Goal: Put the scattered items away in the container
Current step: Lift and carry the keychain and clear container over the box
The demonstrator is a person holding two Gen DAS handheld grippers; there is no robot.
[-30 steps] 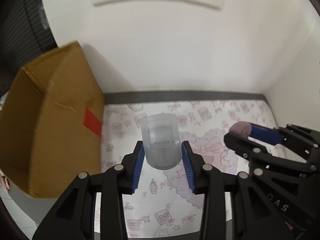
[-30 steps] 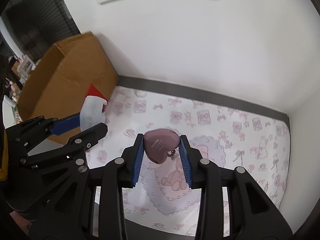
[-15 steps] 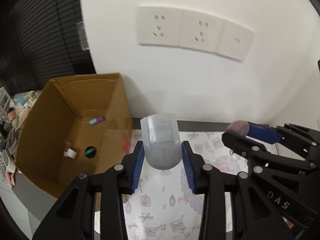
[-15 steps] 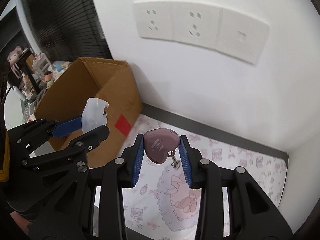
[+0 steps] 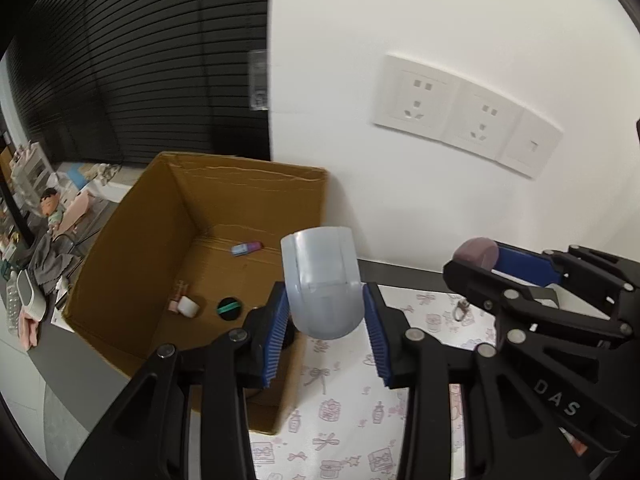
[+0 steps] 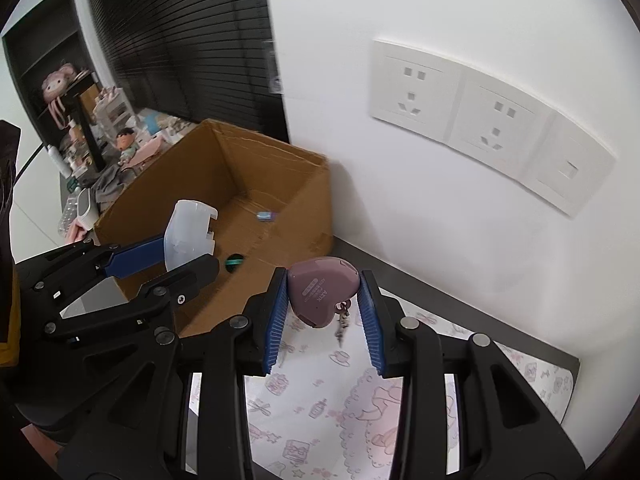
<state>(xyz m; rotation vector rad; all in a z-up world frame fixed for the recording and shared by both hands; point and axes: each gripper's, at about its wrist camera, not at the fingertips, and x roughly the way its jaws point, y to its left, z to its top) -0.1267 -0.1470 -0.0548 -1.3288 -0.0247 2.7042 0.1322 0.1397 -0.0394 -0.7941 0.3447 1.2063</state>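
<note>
My left gripper (image 5: 326, 322) is shut on a translucent plastic holder (image 5: 322, 280), held in the air over the right wall of the open cardboard box (image 5: 248, 178). The same holder (image 6: 190, 232) shows at the left of the right wrist view, above the box (image 6: 304, 184). My right gripper (image 6: 323, 306) is shut on a mauve heart-shaped case (image 6: 320, 288) with a small metal clasp dangling, to the right of the box over the patterned mat (image 6: 320, 392). Inside the box lie a small blue-pink item (image 5: 246, 248), a white roll (image 5: 188, 306) and a dark round disc (image 5: 229, 308).
A white wall with a triple socket plate (image 5: 464, 120) stands close behind. Dark blinds (image 5: 140, 80) fill the upper left. Cluttered shelves with toys (image 6: 96, 128) lie beyond the box. The pink-printed mat (image 5: 352, 412) covers the tabletop below both grippers.
Both grippers have risen and tilted up, still holding their items. The box's open inside has come into view, and the left gripper now hangs over its right wall.
</note>
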